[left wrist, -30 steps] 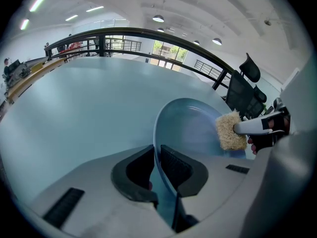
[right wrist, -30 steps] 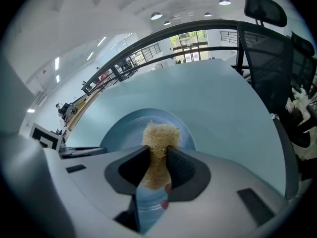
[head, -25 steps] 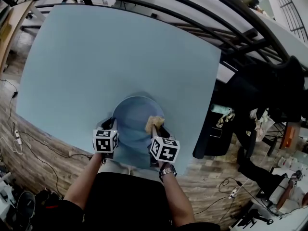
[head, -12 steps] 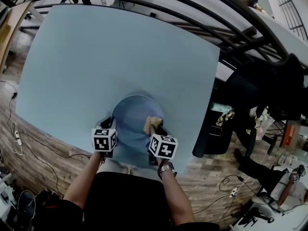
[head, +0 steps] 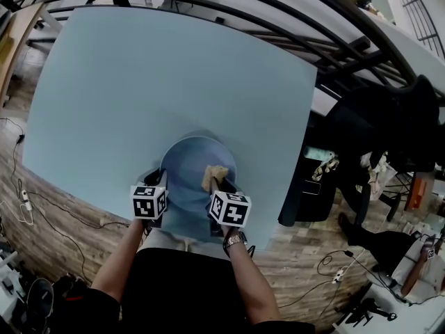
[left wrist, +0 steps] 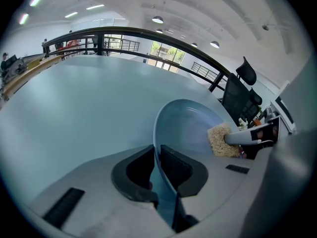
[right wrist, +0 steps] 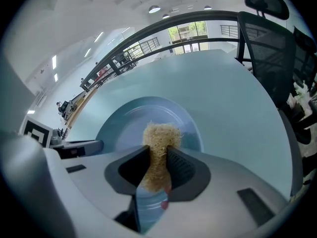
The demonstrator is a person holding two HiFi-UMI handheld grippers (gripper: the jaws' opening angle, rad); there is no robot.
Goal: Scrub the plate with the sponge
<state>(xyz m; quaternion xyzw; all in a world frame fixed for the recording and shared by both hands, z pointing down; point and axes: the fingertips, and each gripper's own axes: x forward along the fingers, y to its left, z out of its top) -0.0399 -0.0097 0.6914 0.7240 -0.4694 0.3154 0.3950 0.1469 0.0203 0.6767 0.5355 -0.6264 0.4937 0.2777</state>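
The left gripper (left wrist: pixel 156 168) pinches the near-left rim of the plate (head: pixel 186 164), which sits at the counter's (head: pixel 167 75) near edge. The right gripper (right wrist: pixel 157 171) clamps the sponge (right wrist: pixel 161 135), its free end pressing on the plate's right half. The sponge's long axis points toward the plate's middle, so the scrub likely sweeps leftward.

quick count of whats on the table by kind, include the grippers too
plate: 1
sponge: 1
grippers, left gripper and right gripper: 2
total: 4
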